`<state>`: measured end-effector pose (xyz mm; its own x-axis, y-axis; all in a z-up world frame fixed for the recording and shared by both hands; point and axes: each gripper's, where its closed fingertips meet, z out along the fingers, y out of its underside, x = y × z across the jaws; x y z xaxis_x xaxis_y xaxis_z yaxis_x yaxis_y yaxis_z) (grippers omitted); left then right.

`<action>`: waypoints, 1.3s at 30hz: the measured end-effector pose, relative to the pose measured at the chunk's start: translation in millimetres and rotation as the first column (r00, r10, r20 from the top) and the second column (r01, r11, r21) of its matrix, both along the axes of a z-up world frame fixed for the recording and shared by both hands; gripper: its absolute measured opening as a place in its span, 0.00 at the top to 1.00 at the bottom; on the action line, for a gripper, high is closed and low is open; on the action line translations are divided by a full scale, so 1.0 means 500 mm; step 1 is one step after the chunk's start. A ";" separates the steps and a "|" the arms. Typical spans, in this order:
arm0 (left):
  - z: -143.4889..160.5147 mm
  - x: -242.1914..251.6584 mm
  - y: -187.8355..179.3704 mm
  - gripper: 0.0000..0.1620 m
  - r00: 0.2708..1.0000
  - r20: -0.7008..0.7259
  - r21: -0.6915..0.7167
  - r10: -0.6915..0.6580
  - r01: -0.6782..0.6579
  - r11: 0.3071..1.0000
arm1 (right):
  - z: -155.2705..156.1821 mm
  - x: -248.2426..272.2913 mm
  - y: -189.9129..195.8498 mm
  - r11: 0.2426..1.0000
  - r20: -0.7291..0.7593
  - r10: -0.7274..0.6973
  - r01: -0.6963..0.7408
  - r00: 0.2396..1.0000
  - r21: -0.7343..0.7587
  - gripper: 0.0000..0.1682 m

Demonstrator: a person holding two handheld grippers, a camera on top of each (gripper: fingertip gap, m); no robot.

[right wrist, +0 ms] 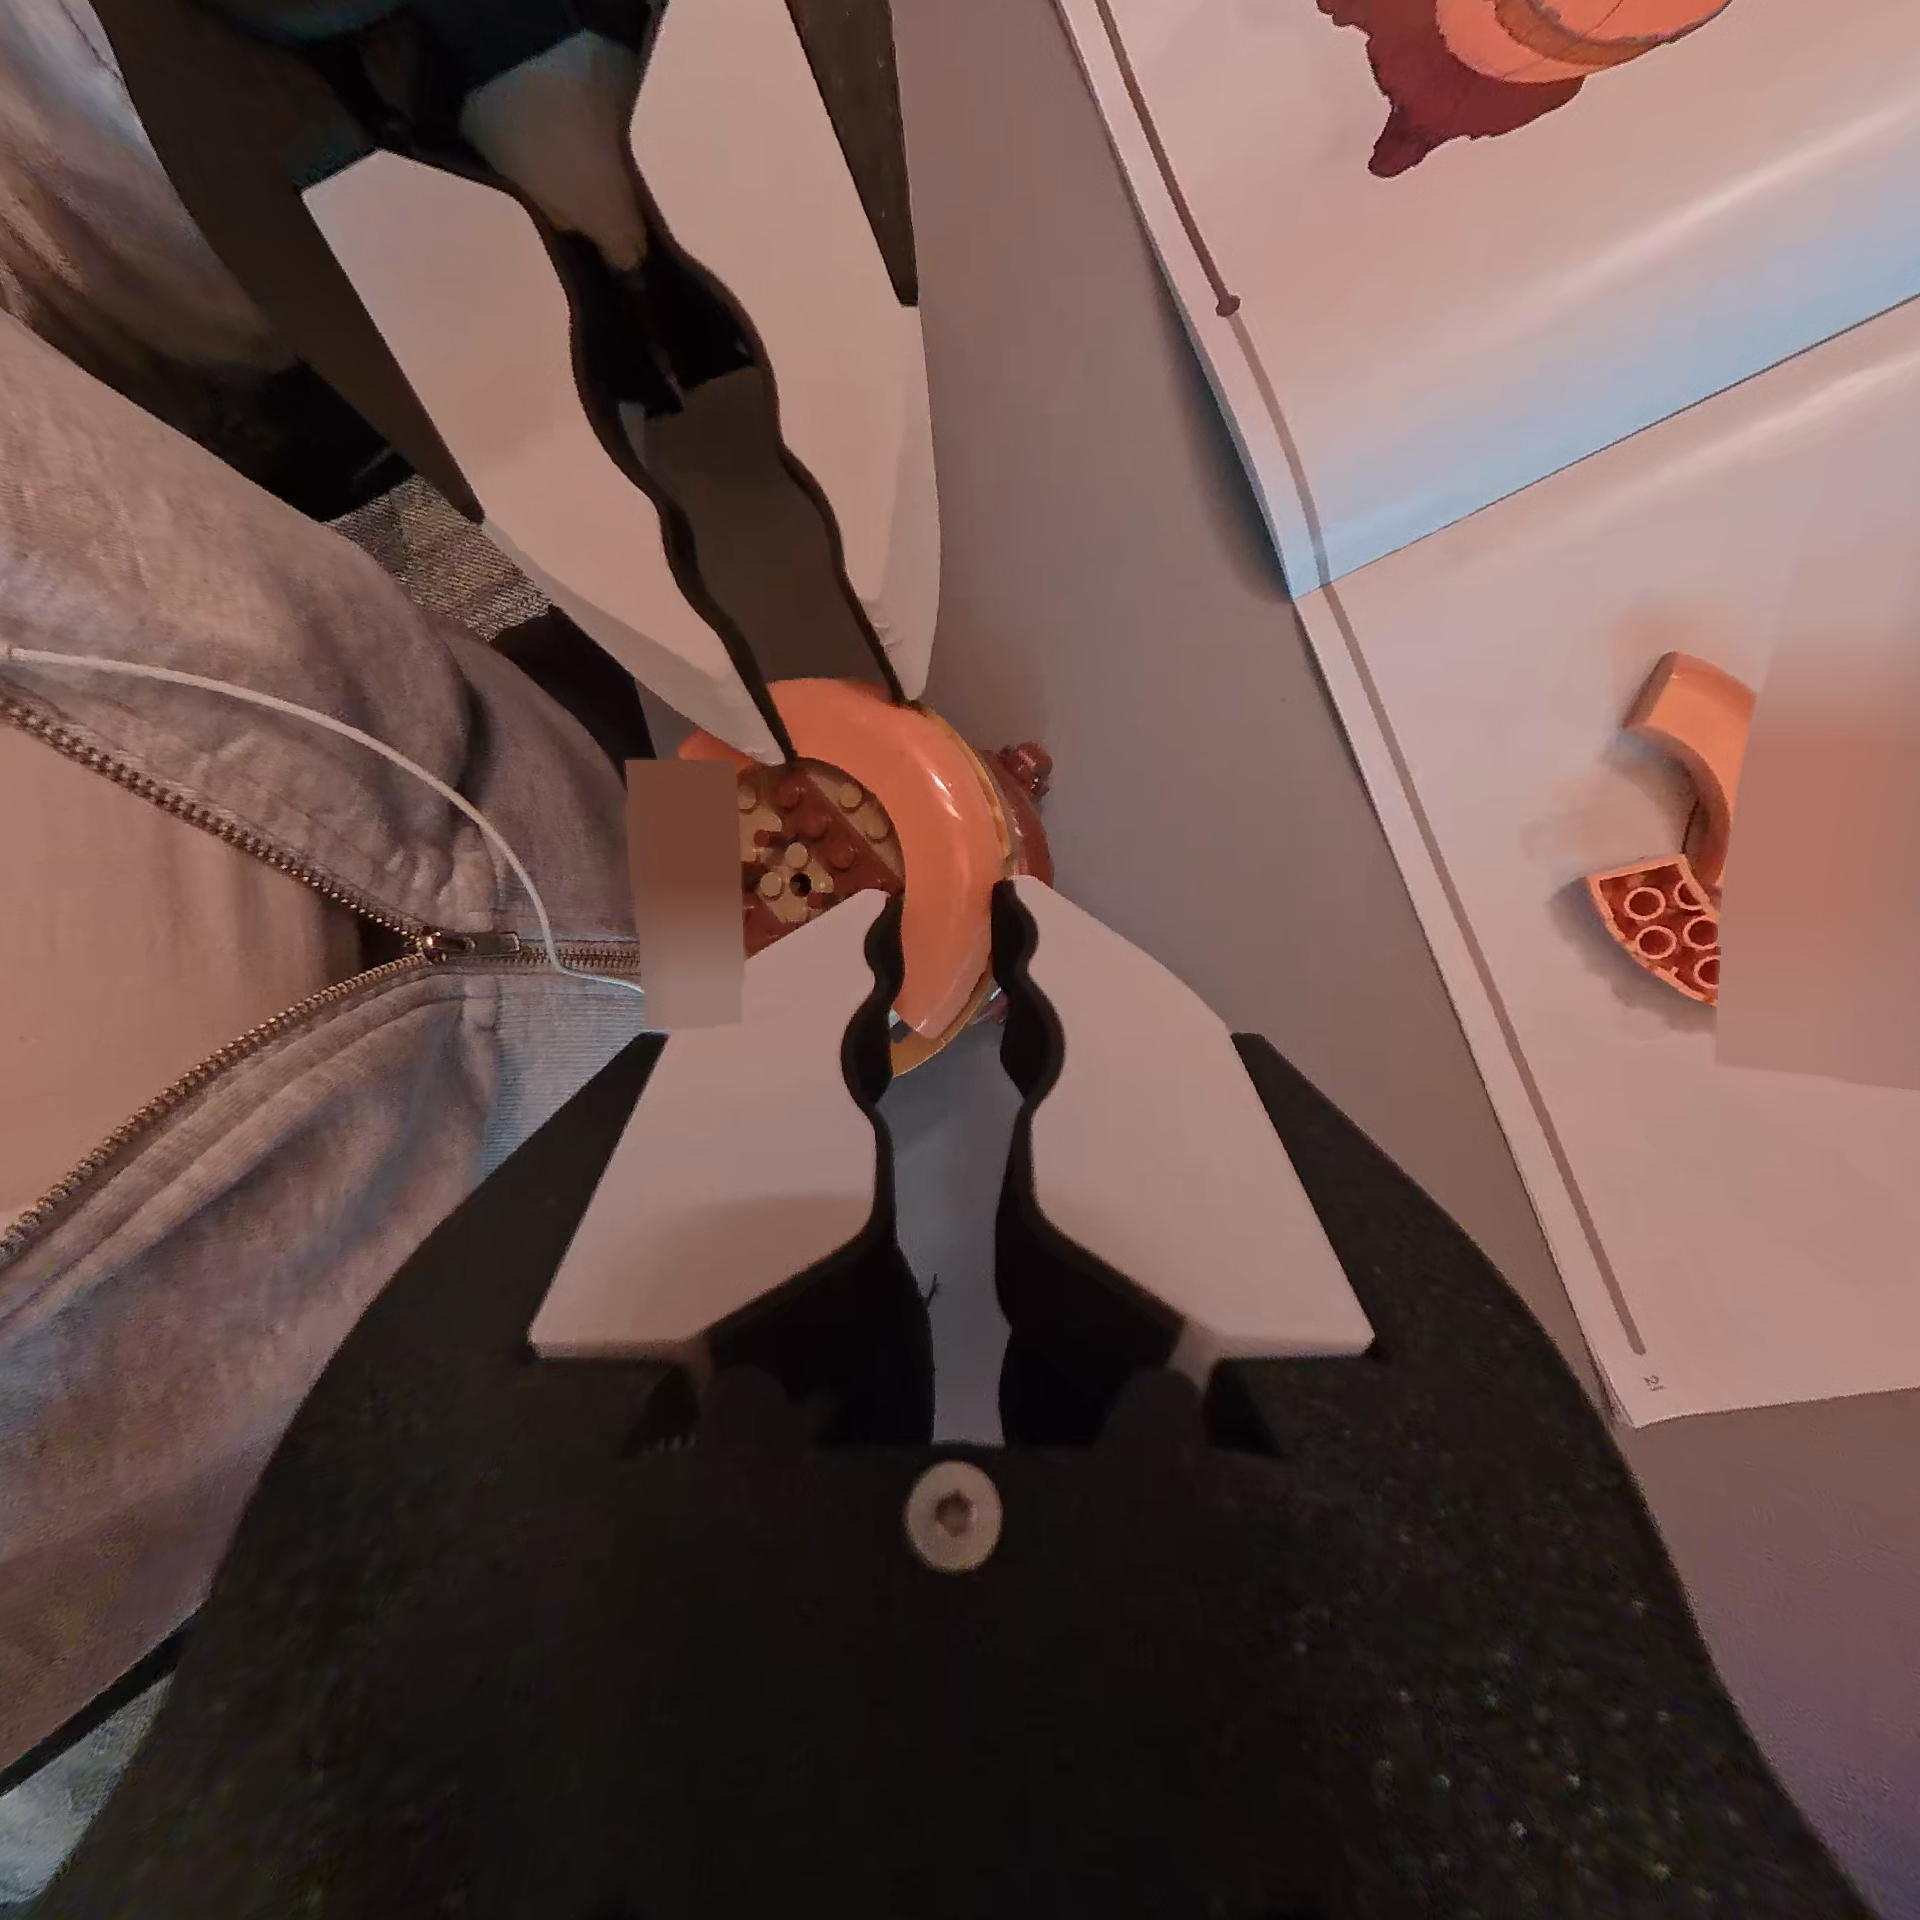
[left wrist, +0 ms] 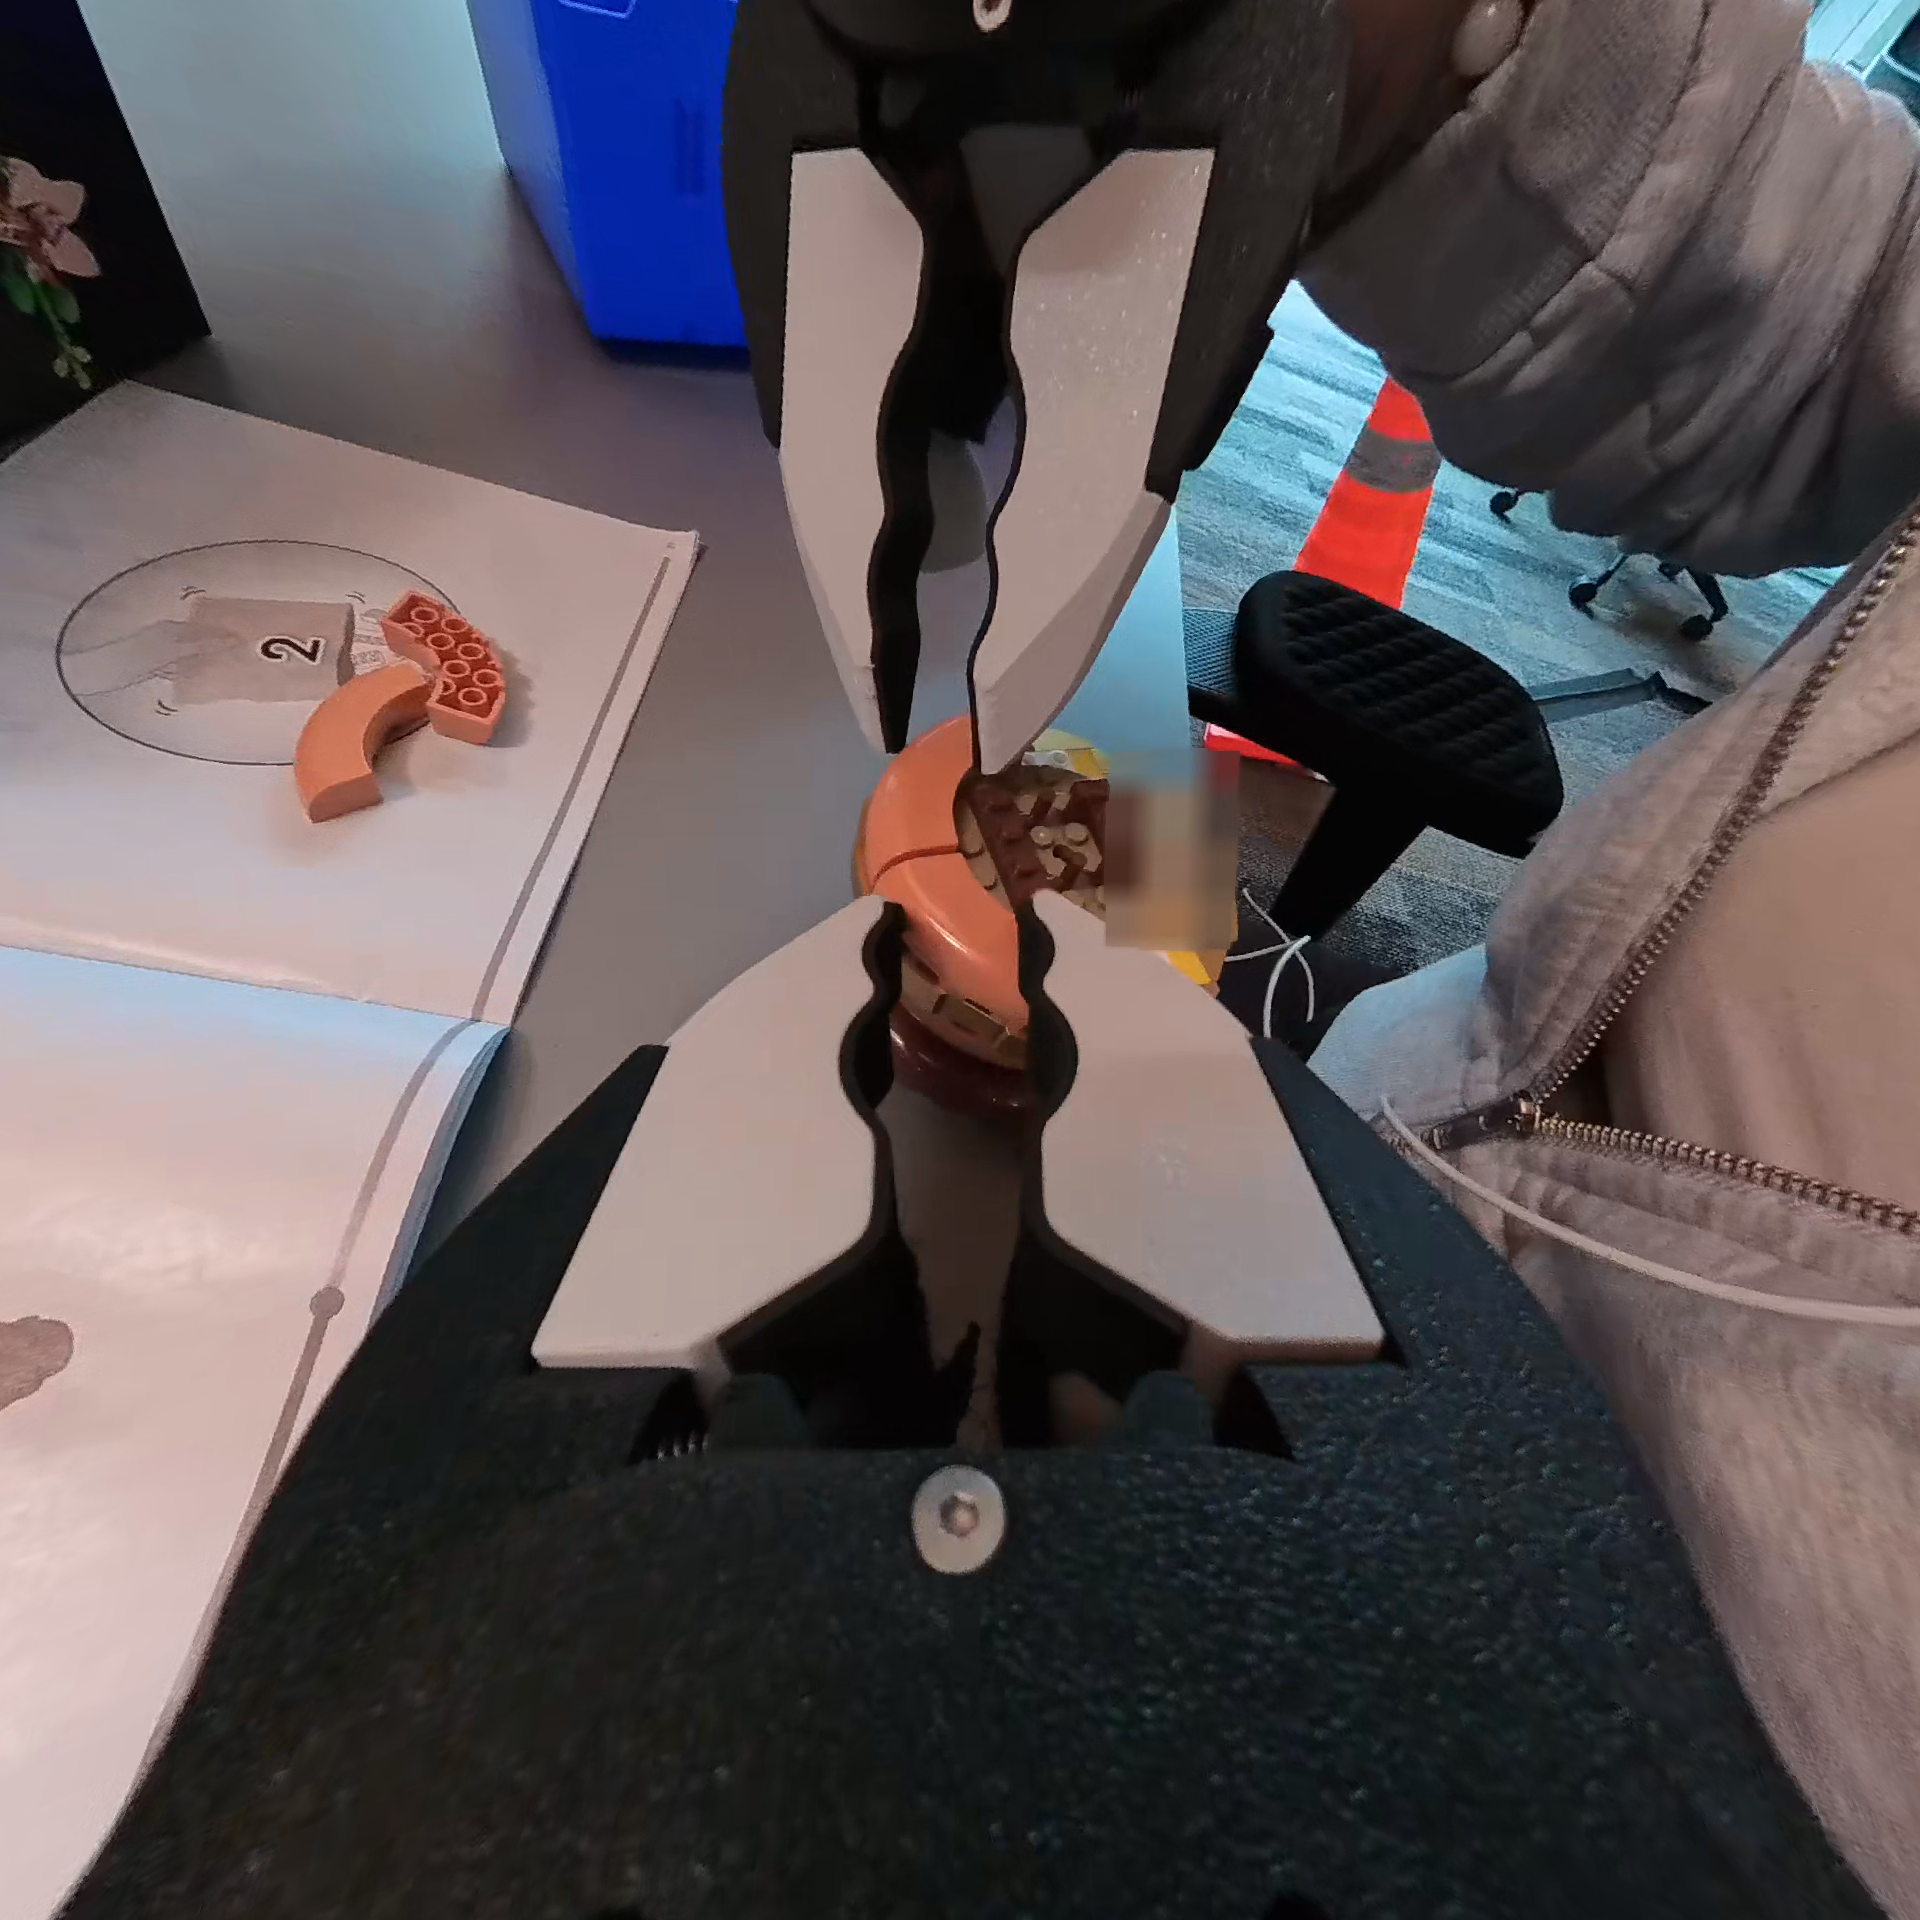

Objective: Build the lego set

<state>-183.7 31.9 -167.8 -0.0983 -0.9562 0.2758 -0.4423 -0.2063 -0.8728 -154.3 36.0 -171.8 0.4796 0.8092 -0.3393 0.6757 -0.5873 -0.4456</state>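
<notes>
grey tabletop [left wrist: 665, 436] fills the background of both my wrist views, with an open instruction booklet [left wrist: 260, 894] spread on it to the left of my left gripper [left wrist: 956, 914]. beyond the table edge, to that gripper's right, i see patterned carpet, an orange cone [left wrist: 1371, 488] and a black chair [left wrist: 1392, 707]. a blue bin [left wrist: 623, 166] stands far ahead on the left.

my left gripper is clamped on the round lego build [left wrist: 925, 831]; its two fingers pinch the salmon-coloured curved rim from the near side, with the darker brown base showing between them below. the build is held just ahead of the fingertips, above the table near its edge. its middle shows brown and tan studs.

my right gripper [right wrist: 940, 914] comes in from the opposite side. its fingers are also closed on the same salmon rim, one tip on the inner edge, one on the outer. in the left view it reaches down from the top of the frame, tips meeting the build's far side.

two loose curved salmon bricks [left wrist: 405, 686] lie on the booklet page, well to the left of my left gripper, one stud-side up and touching the smooth one.

a person's grey zip-up sleeve and jacket [left wrist: 1662, 935] sit close on the right.
</notes>
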 end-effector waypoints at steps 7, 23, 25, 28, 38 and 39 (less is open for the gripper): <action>0.027 0.013 0.022 0.86 0.994 0.093 0.152 0.058 -0.072 0.986 | 0.000 -0.007 -0.001 1.000 -0.004 0.007 -0.007 1.000 0.000 0.90; 0.014 0.023 -0.009 0.95 0.994 0.046 0.059 -0.102 0.099 0.993 | 0.028 0.000 0.030 0.983 -0.347 -0.183 0.162 0.920 -0.088 0.76; 0.014 0.024 -0.008 0.95 0.993 0.045 0.056 -0.106 0.103 0.993 | 0.031 0.001 0.042 0.935 -0.507 -0.344 0.240 0.791 -0.261 0.66; 0.014 0.024 -0.008 0.95 0.994 0.041 0.072 -0.105 0.102 0.992 | 0.003 0.010 0.029 0.819 -0.548 -0.551 0.283 0.629 -0.499 0.61; 0.012 0.022 -0.009 0.96 0.995 0.029 0.160 -0.096 0.090 0.983 | -0.045 -0.012 -0.022 0.698 -0.467 -0.680 0.302 0.565 -0.649 0.64; 0.013 0.022 -0.009 0.96 0.995 0.030 0.162 -0.093 0.087 0.983 | -0.045 -0.013 -0.021 0.696 -0.473 -0.683 0.300 0.556 -0.652 0.64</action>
